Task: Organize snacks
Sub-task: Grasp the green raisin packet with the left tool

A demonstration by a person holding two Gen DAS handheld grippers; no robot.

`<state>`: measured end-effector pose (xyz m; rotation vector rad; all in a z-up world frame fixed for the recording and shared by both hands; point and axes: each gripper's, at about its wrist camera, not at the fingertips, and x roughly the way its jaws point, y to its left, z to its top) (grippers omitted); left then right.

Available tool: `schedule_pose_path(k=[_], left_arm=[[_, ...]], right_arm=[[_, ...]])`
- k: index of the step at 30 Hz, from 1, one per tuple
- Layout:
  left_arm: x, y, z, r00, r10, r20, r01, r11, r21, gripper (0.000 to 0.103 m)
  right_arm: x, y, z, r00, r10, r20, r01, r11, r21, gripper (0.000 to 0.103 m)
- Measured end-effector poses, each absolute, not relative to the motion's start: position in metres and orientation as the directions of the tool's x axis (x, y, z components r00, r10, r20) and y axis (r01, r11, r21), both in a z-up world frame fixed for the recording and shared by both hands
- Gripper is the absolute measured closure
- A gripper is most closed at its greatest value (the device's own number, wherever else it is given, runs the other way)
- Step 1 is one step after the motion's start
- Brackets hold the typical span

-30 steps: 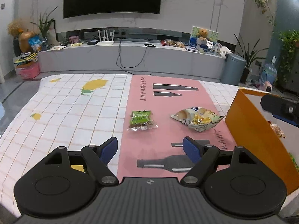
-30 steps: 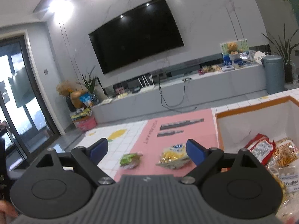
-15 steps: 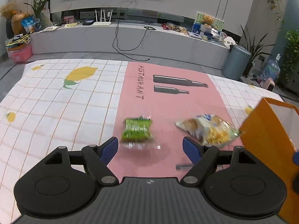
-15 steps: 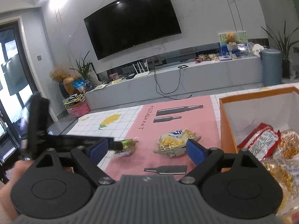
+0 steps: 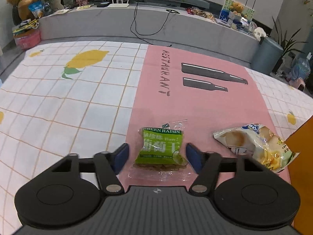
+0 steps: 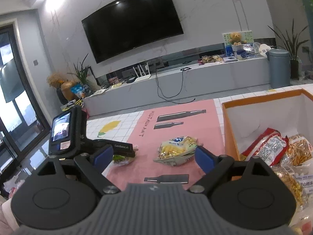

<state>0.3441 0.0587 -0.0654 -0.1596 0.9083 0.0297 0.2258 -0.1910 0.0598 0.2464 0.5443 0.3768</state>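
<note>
The green raisin packet (image 5: 162, 148) is glossy printed plastic with a clear, crinkled seal at each end. The yellow snack bag (image 5: 254, 146) beside it is shiny, wrinkled film. The cloth (image 5: 78, 101) over the counter looks matt and smooth. The left tool (image 5: 157, 156) has matt black plastic arms, blue pads (image 5: 121, 156) and bright metal pivot pins. The box (image 6: 254, 115) looks like matt cardboard.

left gripper (image 5: 157, 155) now down over table, jaws closing around green raisin packet (image 5: 161, 146), pads not yet touching, in right wrist view left gripper newly beside yellow snack bag (image 6: 176, 150)
</note>
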Motion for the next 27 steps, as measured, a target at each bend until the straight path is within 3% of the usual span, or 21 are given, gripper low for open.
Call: schedule_pose_path(k=[1,7,19,27], left_arm=[[0.343,0.060,-0.066,0.619,-0.057,-0.783,-0.088,0.986,-0.141,0.043],[0.340,0.059,-0.063,0.618,-0.027,-0.786,-0.098,0.989,-0.111,0.050],[0.335,0.063,-0.065,0.613,-0.032,-0.789,-0.076,0.992,-0.099,0.051],[0.333,0.069,-0.065,0.605,-0.056,-0.794,-0.074,0.989,-0.125,0.051]], right_arm=[[0.228,-0.186,0.060,0.784,0.413,-0.463,-0.293,0.904,0.310,0.014],[0.255,-0.160,0.052,0.757,0.405,-0.512,-0.361,0.913,0.189,0.014],[0.288,-0.124,0.016,0.766,0.279,-0.579,-0.337,0.942,0.008,0.007],[0.327,-0.108,-0.004,0.764,0.211,-0.610,-0.259,0.966,0.010,0.006]])
